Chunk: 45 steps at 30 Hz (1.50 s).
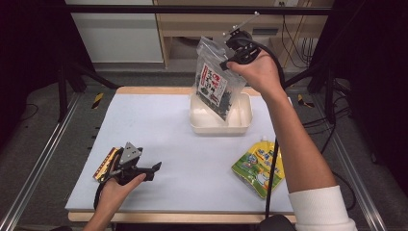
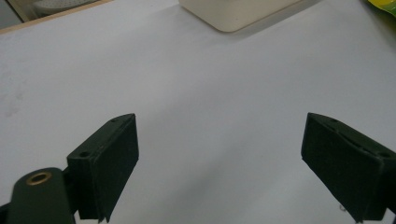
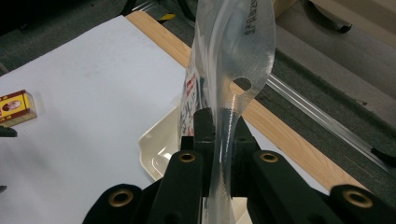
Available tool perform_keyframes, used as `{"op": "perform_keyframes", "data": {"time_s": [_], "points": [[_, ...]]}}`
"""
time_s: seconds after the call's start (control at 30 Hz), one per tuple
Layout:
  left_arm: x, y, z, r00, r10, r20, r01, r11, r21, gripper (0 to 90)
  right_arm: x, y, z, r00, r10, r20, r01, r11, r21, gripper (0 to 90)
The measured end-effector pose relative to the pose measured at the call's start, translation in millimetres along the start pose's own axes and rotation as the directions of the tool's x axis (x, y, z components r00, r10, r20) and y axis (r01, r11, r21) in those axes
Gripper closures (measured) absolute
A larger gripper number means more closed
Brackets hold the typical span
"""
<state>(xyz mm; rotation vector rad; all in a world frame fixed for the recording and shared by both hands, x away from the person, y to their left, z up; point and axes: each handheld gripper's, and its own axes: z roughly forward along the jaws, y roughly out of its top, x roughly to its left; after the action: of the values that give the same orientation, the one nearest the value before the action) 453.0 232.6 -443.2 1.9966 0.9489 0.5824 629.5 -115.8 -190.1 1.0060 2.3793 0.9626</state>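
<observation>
While the right gripper (image 1: 230, 54) pinches the top edge of a clear plastic bag (image 1: 215, 82) between its fingers, the bag hangs just above a cream tray (image 1: 240, 126) at the far side of the bench (image 1: 159, 120). Nearer the person, the left gripper (image 1: 144, 168) rests low over the bench, fingers spread with nothing between them, beside a small red and yellow box (image 1: 105, 163).

Black two-jaw tools: the left gripper (image 1: 155, 168) carries a grey three-cornered plate on top; the right gripper (image 1: 230, 61) trails a black cable and shows brass-ringed holes along its arms. A white sleeve (image 1: 320, 207) covers the right forearm's upper part.
</observation>
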Motion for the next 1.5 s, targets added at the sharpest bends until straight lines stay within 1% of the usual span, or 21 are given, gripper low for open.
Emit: {"op": "perform_keyframes", "data": {"time_s": [0.1, 0.2, 0.37, 0.57, 0.6, 0.67, 0.73, 0.8, 0.87, 0.93, 1.0, 1.3, 1.5], "points": [[-0.2, -0.1, 0.4, 1.0000, 0.000, 0.002, 0.000, 1.0000, 0.002, 11.1, -1.7, -0.8, 2.7, 1.0000, 0.001, -0.004, -0.001, 1.000, -0.004, 86.0], [-0.6, -0.4, 0.7, 1.0000, 0.000, 0.003, 0.000, 1.0000, 0.005, 11.1, -3.7, -3.0, 7.9, 0.9997, 0.018, -0.016, -0.018, 1.000, -0.007, 85.9], [-0.9, -0.4, 0.7, 1.0000, 0.000, 0.004, 0.000, 1.0000, 0.004, 11.1, -5.1, -8.8, 18.6, 0.9997, 0.016, -0.017, -0.016, 1.000, 0.007, 85.8], [-0.8, -0.5, 1.0, 1.0000, -0.002, 0.005, 0.002, 1.0000, 0.001, 11.1, -5.6, -12.1, 24.8, 0.9991, 0.032, -0.026, -0.032, 0.999, 0.005, 85.8], [-0.9, -0.5, 1.0, 1.0000, -0.002, 0.007, 0.002, 1.0000, 0.002, 11.1, -6.1, -12.4, 25.8, 0.9993, 0.027, -0.027, -0.027, 1.000, 0.003, 85.8], [-1.1, -0.5, 1.1, 1.0000, -0.001, 0.007, 0.001, 1.0000, 0.002, 11.1, -6.2, -13.0, 28.4, 0.9986, 0.039, -0.036, -0.039, 0.999, 0.007, 85.7], [-1.3, -0.5, 1.4, 1.0000, 0.000, 0.009, 0.000, 1.0000, 0.004, 11.1, -6.7, -13.7, 29.4, 0.9986, 0.035, -0.040, -0.035, 0.999, 0.007, 85.7], [-1.8, -0.7, 1.9, 0.9999, 0.000, 0.011, -0.001, 1.0000, 0.006, 11.1, -7.1, -15.9, 33.4, 0.9977, 0.048, -0.049, -0.047, 0.999, 0.012, 85.7], [-2.0, -0.7, 2.0, 0.9999, 0.001, 0.012, -0.001, 1.0000, 0.006, 11.1, -6.9, -16.5, 34.6, 0.9972, 0.057, -0.049, -0.056, 0.998, 0.016, 85.6], [-2.2, -0.7, 2.2, 0.9999, 0.002, 0.013, -0.002, 1.0000, 0.007, 11.1, -8.6, -18.9, 37.7, 0.9969, 0.057, -0.054, -0.056, 0.998, 0.017, 85.6], [-2.2, -0.8, 2.3, 0.9999, 0.001, 0.013, -0.001, 1.0000, 0.007, 11.1, -11.1, -23.0, 42.4, 0.9936, 0.084, -0.075, -0.083, 0.996, 0.017, 85.5], [-2.7, -1.2, 3.4, 0.9998, 0.004, 0.019, -0.004, 0.9999, 0.012, 11.1, -15.0, -31.8, 51.9, 0.9897, 0.109, -0.092, -0.107, 0.994, 0.028, 85.2], [-3.4, -1.3, 3.9, 0.9998, 0.003, 0.021, -0.003, 0.9999, 0.014, 11.1, -15.4, -34.3, 53.5, 0.9886, 0.107, -0.107, -0.105, 0.994, 0.017, 85.0]]}}
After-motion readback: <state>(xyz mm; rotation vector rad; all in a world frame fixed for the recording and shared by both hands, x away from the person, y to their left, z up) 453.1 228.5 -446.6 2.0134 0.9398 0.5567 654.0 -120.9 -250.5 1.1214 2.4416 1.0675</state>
